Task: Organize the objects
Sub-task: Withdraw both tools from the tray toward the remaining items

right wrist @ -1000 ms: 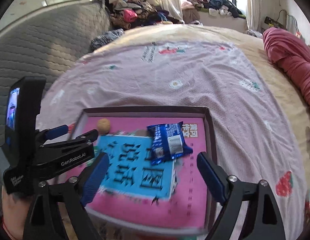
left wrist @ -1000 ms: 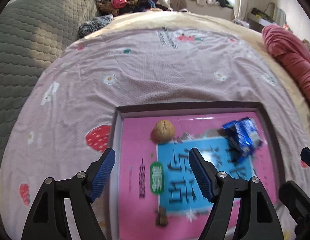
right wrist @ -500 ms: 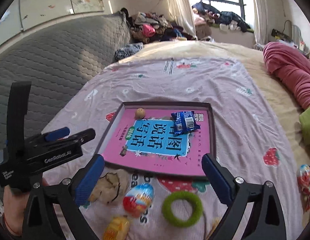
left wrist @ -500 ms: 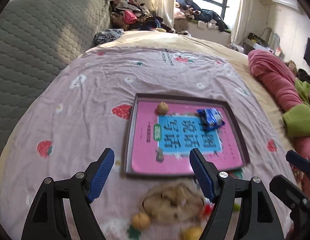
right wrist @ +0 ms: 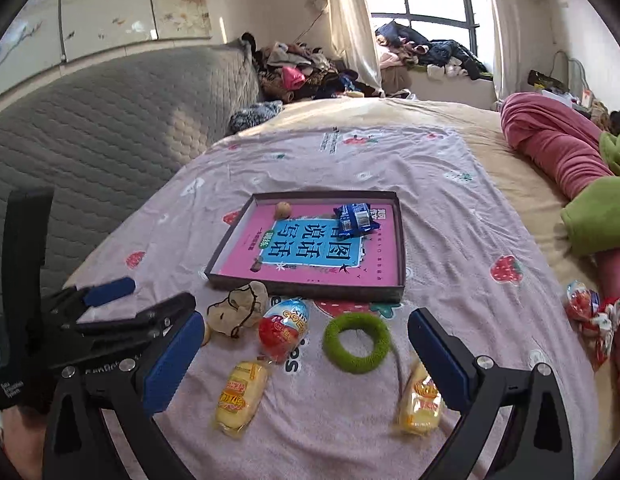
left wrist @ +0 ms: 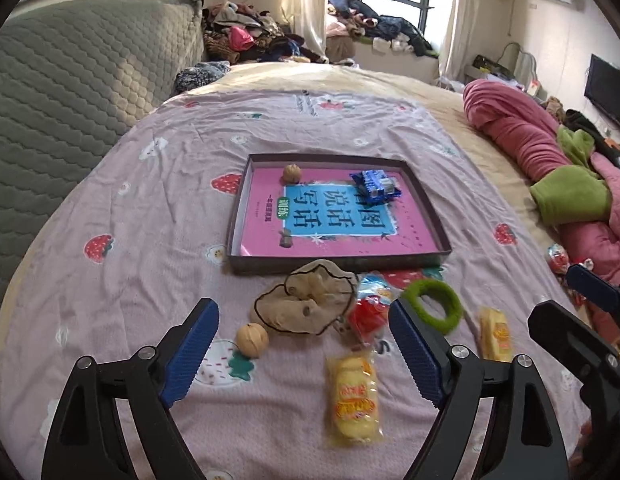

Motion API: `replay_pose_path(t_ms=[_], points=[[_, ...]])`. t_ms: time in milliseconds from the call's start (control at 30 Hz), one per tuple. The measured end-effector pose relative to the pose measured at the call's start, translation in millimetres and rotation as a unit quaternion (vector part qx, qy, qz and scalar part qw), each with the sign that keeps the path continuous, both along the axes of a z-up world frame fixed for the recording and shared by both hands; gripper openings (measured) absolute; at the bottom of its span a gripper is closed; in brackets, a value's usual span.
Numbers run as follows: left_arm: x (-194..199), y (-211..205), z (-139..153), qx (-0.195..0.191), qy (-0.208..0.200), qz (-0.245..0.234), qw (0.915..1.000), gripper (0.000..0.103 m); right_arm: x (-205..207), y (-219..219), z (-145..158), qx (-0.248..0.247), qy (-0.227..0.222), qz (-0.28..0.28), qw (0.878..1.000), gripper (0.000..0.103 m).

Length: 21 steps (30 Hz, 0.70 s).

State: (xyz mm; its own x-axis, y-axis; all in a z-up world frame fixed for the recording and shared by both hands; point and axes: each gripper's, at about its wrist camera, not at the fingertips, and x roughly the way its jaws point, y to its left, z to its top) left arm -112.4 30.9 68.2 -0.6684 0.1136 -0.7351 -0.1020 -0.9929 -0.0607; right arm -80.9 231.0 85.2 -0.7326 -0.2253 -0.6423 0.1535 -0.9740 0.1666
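A shallow dark tray [left wrist: 426,199] [right wrist: 400,236] with a pink and blue lining lies on the bed, holding a walnut [left wrist: 291,173] [right wrist: 282,209] and a blue snack packet [left wrist: 376,185] [right wrist: 354,219]. Before it lie a beige scrunchie [left wrist: 305,303] [right wrist: 238,308], a second walnut [left wrist: 251,340], a red egg-shaped toy [left wrist: 368,314] [right wrist: 283,328], a green ring [left wrist: 432,306] [right wrist: 356,342] and two yellow snack packs [left wrist: 352,398] [right wrist: 239,398] [right wrist: 422,400]. My left gripper [left wrist: 303,354] and right gripper [right wrist: 305,360] are open, empty, above these items.
The pink strawberry-print sheet [left wrist: 149,220] covers the bed. A grey quilted headboard [left wrist: 61,92] is on the left. Red and green bedding [left wrist: 550,168] lies on the right, with red wrapped items [right wrist: 590,312] beside it. Clothes [left wrist: 245,36] pile at the back.
Both grippers have pulled back and up from the tray. The loose items in front of the tray have come into view. Both stay open.
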Motion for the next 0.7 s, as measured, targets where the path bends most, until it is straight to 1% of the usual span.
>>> replay_pose_path(t_ms=[67,133,200,267,300,367,433,533,633,700], points=[[9.2,-0.3,1.8,0.004,0.004,0.003,1.0000,0.092,7.2,4.4,1.4,-0.013,0.002,0.001,1.000,0.103],[14.6,-1.5,3.6,0.007,0.009,0.008,0.9999,0.103,15.3,8.1,2.2,-0.020,0.010,-0.002,1.000,0.103],[16.9,-2.1,5.0,0.006,0.013,0.011,0.9998,0.103,21.5,10.5,1.3,-0.021,0.012,-0.005,1.000,0.103],[19.2,-0.5,5.7,0.015,0.011,0.001,0.9998,0.103,25.3,12.3,-0.1,-0.023,0.012,-0.006,1.000,0.103],[21.9,1.3,6.1,0.013,0.015,-0.001,0.9998,0.103,27.5,12.5,-0.8,-0.020,0.013,-0.005,1.000,0.103],[27.9,4.5,5.0,0.009,0.018,0.000,0.9998,0.103,30.7,13.1,-0.8,-0.001,0.018,-0.017,1.000,0.103],[33.0,5.4,4.2,0.018,0.015,-0.005,0.9997,0.103,34.8,12.9,-0.4,0.010,0.022,-0.020,1.000,0.103],[39.1,3.4,5.8,0.025,0.019,-0.004,0.9995,0.103,38.0,12.3,2.9,-0.001,0.028,-0.011,1.000,0.103],[43.5,-1.2,7.0,0.040,0.015,-0.003,0.9991,0.103,41.7,9.9,6.7,0.004,0.034,-0.009,0.999,0.103],[45.3,-1.8,8.0,0.037,0.017,-0.001,0.9992,0.103,44.4,8.6,9.5,0.006,0.035,-0.007,0.999,0.103]])
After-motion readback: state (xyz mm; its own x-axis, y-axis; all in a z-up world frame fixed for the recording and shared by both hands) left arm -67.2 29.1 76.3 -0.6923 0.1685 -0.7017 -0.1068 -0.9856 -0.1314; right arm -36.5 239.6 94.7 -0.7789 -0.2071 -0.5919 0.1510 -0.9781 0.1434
